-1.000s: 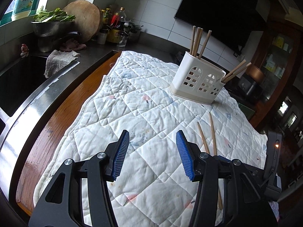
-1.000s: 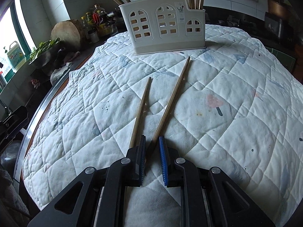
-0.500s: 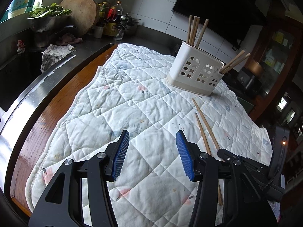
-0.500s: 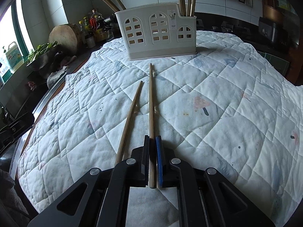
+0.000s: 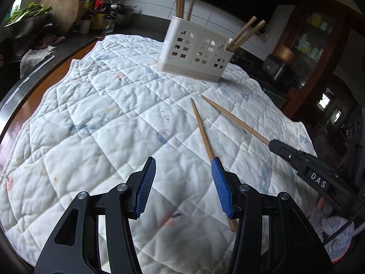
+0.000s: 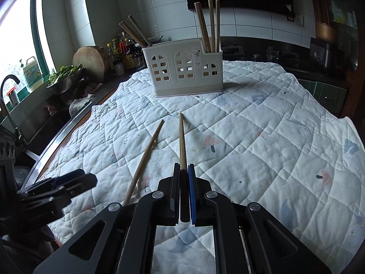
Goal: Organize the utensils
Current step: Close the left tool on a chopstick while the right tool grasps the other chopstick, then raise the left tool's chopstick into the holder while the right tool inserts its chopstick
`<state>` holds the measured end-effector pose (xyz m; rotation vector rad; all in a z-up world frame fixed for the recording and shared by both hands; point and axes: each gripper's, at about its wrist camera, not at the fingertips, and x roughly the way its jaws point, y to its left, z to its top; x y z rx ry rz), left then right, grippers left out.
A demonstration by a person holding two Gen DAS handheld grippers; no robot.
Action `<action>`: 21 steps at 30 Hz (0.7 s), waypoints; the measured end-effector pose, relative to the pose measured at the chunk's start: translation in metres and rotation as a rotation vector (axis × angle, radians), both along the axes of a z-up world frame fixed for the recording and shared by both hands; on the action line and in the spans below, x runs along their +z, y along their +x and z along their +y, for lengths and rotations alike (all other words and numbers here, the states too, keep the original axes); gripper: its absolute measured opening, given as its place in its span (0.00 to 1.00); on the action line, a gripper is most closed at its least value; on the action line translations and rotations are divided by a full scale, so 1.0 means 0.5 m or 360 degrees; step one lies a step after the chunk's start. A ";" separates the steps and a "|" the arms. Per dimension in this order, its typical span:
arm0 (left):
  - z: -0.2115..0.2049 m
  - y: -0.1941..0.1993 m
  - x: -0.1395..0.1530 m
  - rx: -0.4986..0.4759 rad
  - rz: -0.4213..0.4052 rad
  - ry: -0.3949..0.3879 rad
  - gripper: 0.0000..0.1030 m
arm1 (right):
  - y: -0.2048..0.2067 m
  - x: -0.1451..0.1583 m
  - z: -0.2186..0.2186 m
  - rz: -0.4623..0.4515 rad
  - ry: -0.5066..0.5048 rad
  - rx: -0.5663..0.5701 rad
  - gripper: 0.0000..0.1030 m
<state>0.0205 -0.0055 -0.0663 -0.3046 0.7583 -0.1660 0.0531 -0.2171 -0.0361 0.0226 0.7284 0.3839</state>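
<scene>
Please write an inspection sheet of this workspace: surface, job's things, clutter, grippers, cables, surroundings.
Surface: white quilted cloth over a wooden table, lightly stained.
Job's things: white utensil holder upright, five chopsticks in it; held chopstick; loose chopstick lying on the cloth.
Clutter: nothing seen on the cloth.
Grippers: right gripper shut on the held chopstick; left gripper open, nothing between its pads.
Cables: nothing seen.
Surroundings: sink counter with bowl of greens, round chopping block, bottles.
</scene>
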 end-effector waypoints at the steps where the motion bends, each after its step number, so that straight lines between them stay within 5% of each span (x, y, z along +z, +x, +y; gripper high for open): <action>1: -0.014 -0.001 -0.005 -0.0017 0.0007 0.0004 0.49 | -0.003 0.004 -0.005 -0.0012 -0.0001 0.0003 0.06; 13: -0.097 0.008 -0.042 -0.0068 0.0085 0.0028 0.23 | -0.021 0.042 -0.055 -0.0100 -0.0003 -0.0013 0.06; 21: -0.121 0.005 -0.043 -0.0018 0.0064 0.0189 0.09 | -0.022 0.043 -0.058 -0.0103 -0.0001 -0.0011 0.06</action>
